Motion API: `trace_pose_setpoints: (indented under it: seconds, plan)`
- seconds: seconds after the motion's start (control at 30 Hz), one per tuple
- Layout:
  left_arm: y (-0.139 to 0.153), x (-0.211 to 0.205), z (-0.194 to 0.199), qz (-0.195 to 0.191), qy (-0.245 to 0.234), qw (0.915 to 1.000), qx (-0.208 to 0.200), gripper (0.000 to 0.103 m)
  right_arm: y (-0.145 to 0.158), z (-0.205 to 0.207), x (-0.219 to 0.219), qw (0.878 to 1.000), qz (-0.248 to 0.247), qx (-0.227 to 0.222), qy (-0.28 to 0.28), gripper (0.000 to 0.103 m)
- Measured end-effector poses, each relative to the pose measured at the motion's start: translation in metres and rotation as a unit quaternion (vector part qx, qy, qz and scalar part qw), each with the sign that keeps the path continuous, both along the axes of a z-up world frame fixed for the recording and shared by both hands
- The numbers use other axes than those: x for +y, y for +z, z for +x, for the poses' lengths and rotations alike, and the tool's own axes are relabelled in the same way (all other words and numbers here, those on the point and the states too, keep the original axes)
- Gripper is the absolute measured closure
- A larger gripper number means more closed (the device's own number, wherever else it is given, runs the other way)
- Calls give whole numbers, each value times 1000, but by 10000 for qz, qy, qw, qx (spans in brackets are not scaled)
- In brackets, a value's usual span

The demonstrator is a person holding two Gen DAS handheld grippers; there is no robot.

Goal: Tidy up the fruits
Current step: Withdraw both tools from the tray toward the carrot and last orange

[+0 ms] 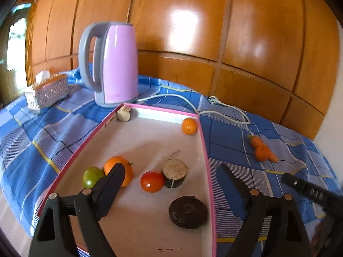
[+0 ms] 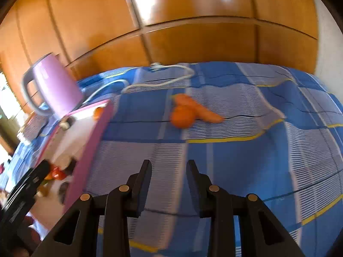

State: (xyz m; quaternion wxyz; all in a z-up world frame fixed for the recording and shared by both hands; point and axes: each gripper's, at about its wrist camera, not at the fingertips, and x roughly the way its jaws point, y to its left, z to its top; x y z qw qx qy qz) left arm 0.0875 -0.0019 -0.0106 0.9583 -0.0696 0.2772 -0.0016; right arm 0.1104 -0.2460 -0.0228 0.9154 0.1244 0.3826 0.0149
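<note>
Pink-rimmed box [image 1: 205, 150] holds most fruit; an orange [image 2: 181, 115] and carrot [image 2: 199, 109] remain outside (both grippers empty: left [image 1: 171, 182] wide, right [image 2: 169, 171] nearly closed).

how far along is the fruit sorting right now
Done, it seems: a green fruit, two oranges and a red tomato lie in the pink-rimmed box. In hand: nothing; the left claw is open and the right claw holds nothing. Left: an orange and carrot on the cloth.
</note>
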Motion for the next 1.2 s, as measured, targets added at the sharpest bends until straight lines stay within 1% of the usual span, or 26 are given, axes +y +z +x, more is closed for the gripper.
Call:
trace_pose_setpoints:
  seconds: [0.03, 0.1, 0.17, 0.3, 0.4, 0.43, 0.53, 0.63, 0.7, 0.83, 0.9, 0.93, 1.1, 1.2]
  plan:
    - [0, -2, 0, 52, -12, 10000, -1, 15, -1, 1, -5, 10000, 22, 20, -58, 69]
    - [0, -5, 0, 104, -55, 9999, 7, 15, -3, 8, -17, 9997, 73, 62, -204, 66]
    - [0, -6, 0, 120, -120, 9999, 17, 15, -4, 13, -24, 9996, 81, 47, -282, 66]
    - [-1, -9, 2, 80, -294, 9995, 94, 15, -11, 16, -34, 9986, 53, -22, -525, 66]
    - [-3, -12, 4, 10, -393, 9990, 197, 15, -20, 18, -41, 9977, 130, 114, -655, 66]
    - [-4, -13, 5, 25, -425, 9989, 208, 15, -20, 18, -43, 9976, 155, 93, -662, 66]
    - [-4, -19, 4, 100, -531, 9984, 190, 15, -19, 18, -43, 9978, 149, 59, -646, 66]
    - [-1, -26, -1, 261, -574, 9980, 24, 15, -21, 20, -43, 9980, 172, 83, -607, 66]
    - [0, -31, -4, 309, -701, 9970, -51, 11, -22, 22, -44, 9980, 156, 116, -603, 66]
    - [-2, -43, -6, 479, -902, 9948, -45, 10, -26, 24, -53, 9960, 260, 240, -817, 66]
    - [-2, -49, -7, 628, -979, 9932, -72, 10, -27, 23, -58, 9948, 243, 244, -954, 66]
    - [-1, -52, -7, 639, -1009, 9928, -74, 8, -27, 22, -60, 9943, 221, 258, -1015, 65]
    - [-2, -70, 2, 674, -1146, 9911, 88, 8, -25, 21, -64, 9927, 86, 221, -1183, 65]
    - [-5, -89, 18, 658, -1286, 9890, 313, 8, -25, 21, -67, 9921, 75, 223, -1230, 65]
